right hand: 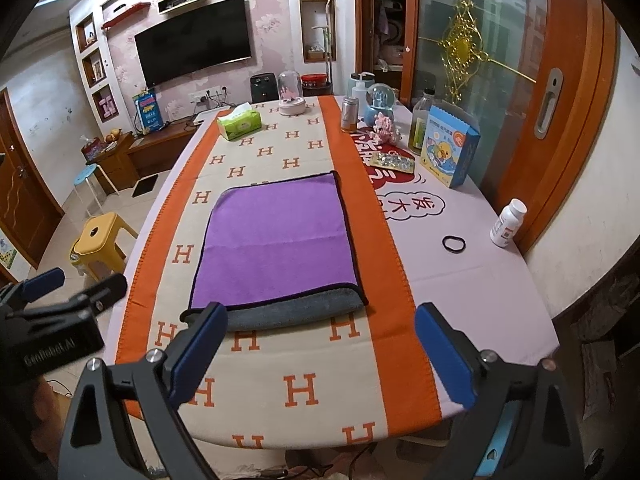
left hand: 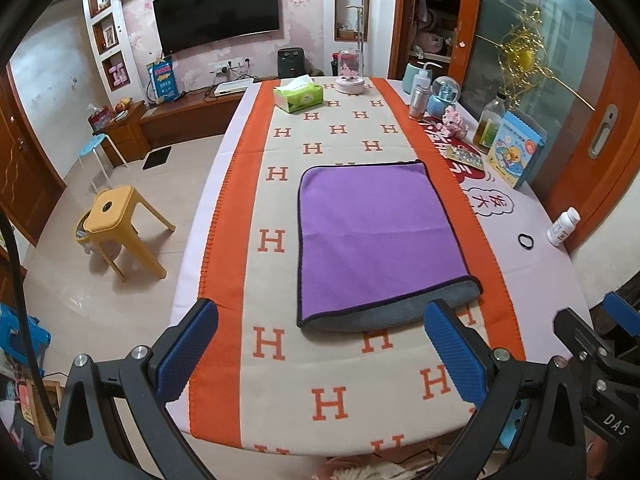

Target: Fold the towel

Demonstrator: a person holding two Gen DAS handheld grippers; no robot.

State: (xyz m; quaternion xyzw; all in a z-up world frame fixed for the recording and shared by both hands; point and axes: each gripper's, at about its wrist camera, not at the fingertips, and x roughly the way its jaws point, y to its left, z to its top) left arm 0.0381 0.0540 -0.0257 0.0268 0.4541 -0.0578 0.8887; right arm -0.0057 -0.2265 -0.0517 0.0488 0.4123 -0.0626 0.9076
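Observation:
A purple towel (left hand: 376, 236) with a dark border lies flat on the H-patterned table runner (left hand: 332, 400), its grey underside folded up along the near edge. It also shows in the right wrist view (right hand: 276, 240). My left gripper (left hand: 320, 344) is open and empty, above the table just short of the towel's near edge. My right gripper (right hand: 320, 344) is open and empty too, hovering near the towel's near edge; its left fingertip (right hand: 212, 320) overlaps the towel's near left corner in view. The left gripper's body (right hand: 52, 320) shows at the left of the right wrist view.
A green tissue box (left hand: 298, 96) and a glass dome (left hand: 350, 72) stand at the far end. Bottles, a snow globe, a blue box (left hand: 516, 152), a white pill bottle (left hand: 563, 226) and a black hair tie (left hand: 526, 241) line the right side. A yellow stool (left hand: 116, 220) stands on the floor left.

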